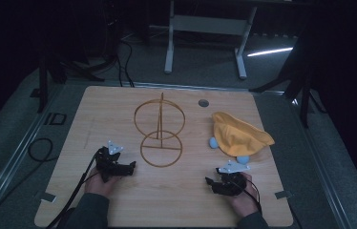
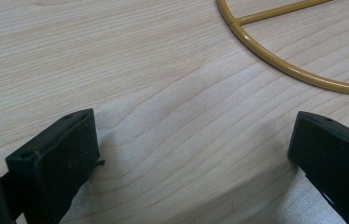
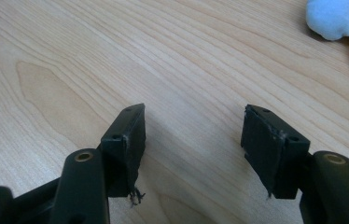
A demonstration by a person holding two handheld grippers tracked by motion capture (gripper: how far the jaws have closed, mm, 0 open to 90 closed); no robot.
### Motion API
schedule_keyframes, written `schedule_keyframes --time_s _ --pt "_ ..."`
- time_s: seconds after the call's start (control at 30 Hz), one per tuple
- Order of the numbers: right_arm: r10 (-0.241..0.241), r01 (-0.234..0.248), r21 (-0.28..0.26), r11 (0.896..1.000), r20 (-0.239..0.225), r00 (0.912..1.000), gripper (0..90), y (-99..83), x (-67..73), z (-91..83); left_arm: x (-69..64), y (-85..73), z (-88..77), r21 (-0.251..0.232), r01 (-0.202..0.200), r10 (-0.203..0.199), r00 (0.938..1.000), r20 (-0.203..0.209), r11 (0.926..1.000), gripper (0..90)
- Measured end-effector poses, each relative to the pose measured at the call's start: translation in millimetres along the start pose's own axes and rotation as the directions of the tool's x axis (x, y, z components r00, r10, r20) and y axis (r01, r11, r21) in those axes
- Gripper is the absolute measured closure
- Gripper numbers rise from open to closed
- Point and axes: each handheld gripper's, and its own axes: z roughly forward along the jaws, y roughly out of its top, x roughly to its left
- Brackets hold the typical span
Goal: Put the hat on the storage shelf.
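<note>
Both grippers, left (image 1: 130,166) and right (image 1: 210,182), rest on the table (image 1: 119,109) with jaws released, near the wire stand (image 1: 160,136).

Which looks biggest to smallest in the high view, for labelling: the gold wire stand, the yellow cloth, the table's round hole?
1. gold wire stand
2. yellow cloth, somewhat smaller in spread
3. round hole, by far the smallest
</note>
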Motion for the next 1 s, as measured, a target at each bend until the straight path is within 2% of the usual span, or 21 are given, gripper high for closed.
schedule_keyframes --time_s 0.3,0.43,0.6,0.67,0.8,0.87,1.0 --pt "0.005 -0.005 -0.001 1.000 0.008 1.0000 40.3 0.0 0.7 -0.1 0.0 -0.1 -0.1 0.000 -0.002 0.002 1.0000 0.001 1.0000 2.0" --pt "0.007 -0.007 0.012 1.000 0.009 0.9999 45.0 1.4 1.6 -1.1 0.0 -0.1 -0.1 0.000 -0.002 0.002 1.0000 0.001 1.0000 2.0" --pt "-0.002 0.002 0.020 1.000 0.001 1.0000 46.5 1.4 -0.2 -2.7 0.1 -0.1 -0.1 0.000 -0.002 0.002 1.0000 0.001 1.0000 2.0" --pt "-0.015 0.015 0.025 1.000 -0.003 0.9999 49.1 1.2 -0.5 -4.1 0.1 -0.1 -0.1 0.000 -0.001 0.001 1.0000 0.001 1.0000 2.0" --pt "-0.092 0.090 0.035 0.995 0.057 0.9941 54.5 1.9 -3.8 -11.9 0.1 -0.1 -0.1 0.000 -0.001 0.001 1.0000 0.001 1.0000 2.0" --pt "-0.075 0.073 0.025 0.997 0.082 0.9938 55.8 2.4 -12.4 -19.4 0.1 -0.1 -0.2 0.001 -0.002 0.002 1.0000 0.001 1.0000 2.0" --pt "0.006 -0.007 0.004 1.000 0.137 0.9906 53.7 -1.1 -38.7 -33.8 0.1 -0.1 -0.1 0.000 -0.002 0.002 1.0000 0.000 1.0000 2.0"
